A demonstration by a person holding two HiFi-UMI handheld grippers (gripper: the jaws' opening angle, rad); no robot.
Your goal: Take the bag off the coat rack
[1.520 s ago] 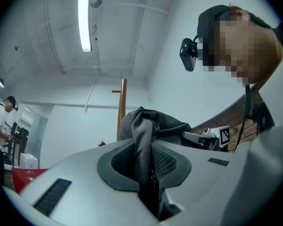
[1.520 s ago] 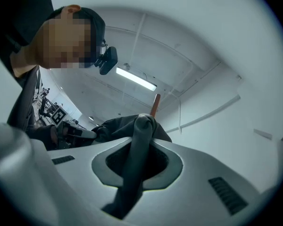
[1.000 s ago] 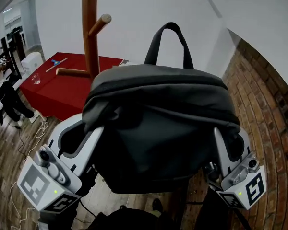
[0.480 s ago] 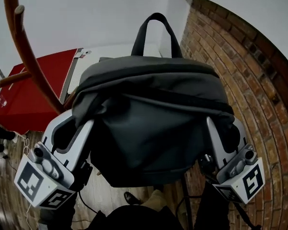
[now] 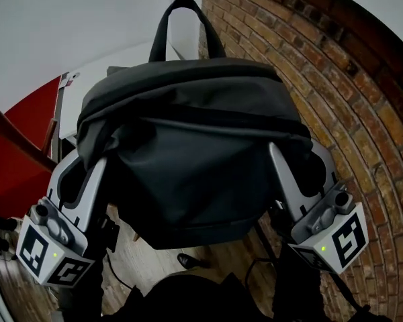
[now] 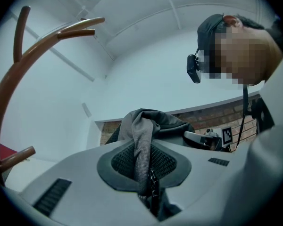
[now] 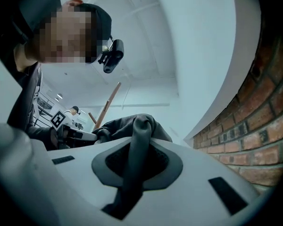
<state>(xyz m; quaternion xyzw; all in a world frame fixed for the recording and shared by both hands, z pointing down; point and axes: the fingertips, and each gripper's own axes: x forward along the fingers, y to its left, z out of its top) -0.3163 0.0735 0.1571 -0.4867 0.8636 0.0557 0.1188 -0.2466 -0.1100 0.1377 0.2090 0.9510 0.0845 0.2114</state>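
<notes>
Grey left gripper (image 5: 82, 178): low at the left, jaws nearly together, pinching a mesh strap (image 6: 141, 142) of the bag.
Grey right gripper (image 5: 297, 174): low at the right, jaws nearly together, pinching a smooth dark strap (image 7: 137, 142).
Dark grey bag (image 5: 188, 153): held in the air between the two grippers, bulging, its top handle (image 5: 185, 19) looping upright at the far side.
Wooden coat rack (image 5: 10, 131): left of the bag, apart from it.
Red table (image 5: 37, 106): behind the rack.
Brick wall (image 5: 342, 79): right.
White wall (image 5: 67, 19): beyond, left.
</notes>
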